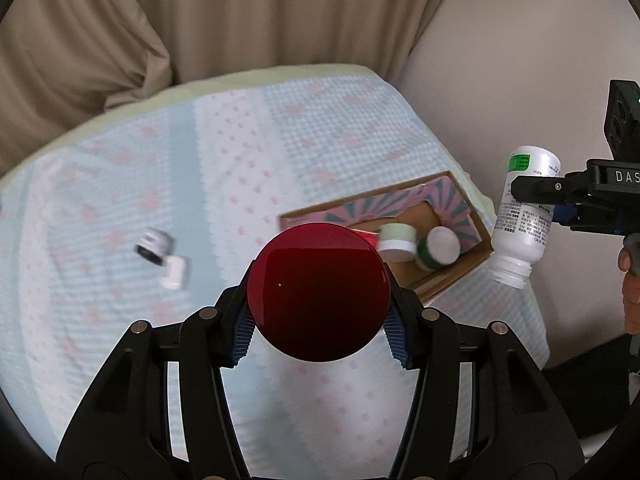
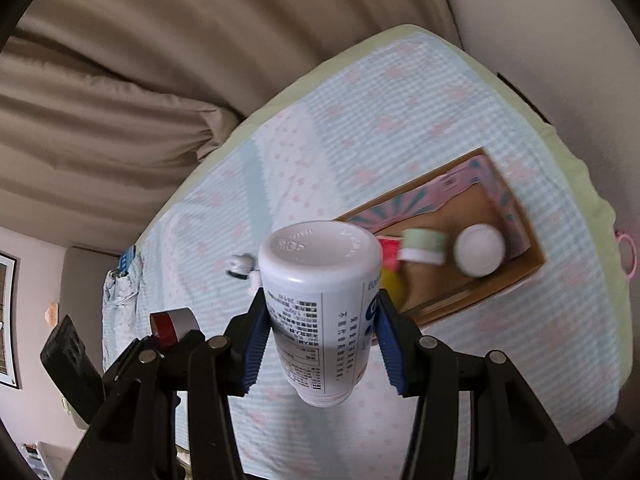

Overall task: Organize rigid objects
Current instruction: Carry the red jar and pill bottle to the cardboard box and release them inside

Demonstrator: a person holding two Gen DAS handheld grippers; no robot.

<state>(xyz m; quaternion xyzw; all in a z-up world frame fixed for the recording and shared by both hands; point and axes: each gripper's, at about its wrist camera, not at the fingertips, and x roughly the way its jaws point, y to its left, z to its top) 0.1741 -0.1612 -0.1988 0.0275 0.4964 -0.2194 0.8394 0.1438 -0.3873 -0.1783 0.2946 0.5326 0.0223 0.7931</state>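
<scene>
Patterned bedspread (image 1: 240, 152), one cardboard box (image 1: 460, 276), two jars (image 1: 396, 242) inside

The setting is a home, most likely a bedroom. A bed (image 1: 168, 184) carries a light blue quilted cover (image 2: 420, 112) with pink flower print. Beige curtains (image 1: 240, 12) hang behind its far edge. A framed picture (image 2: 7, 320) hangs on a plain wall beyond its left edge.
</scene>
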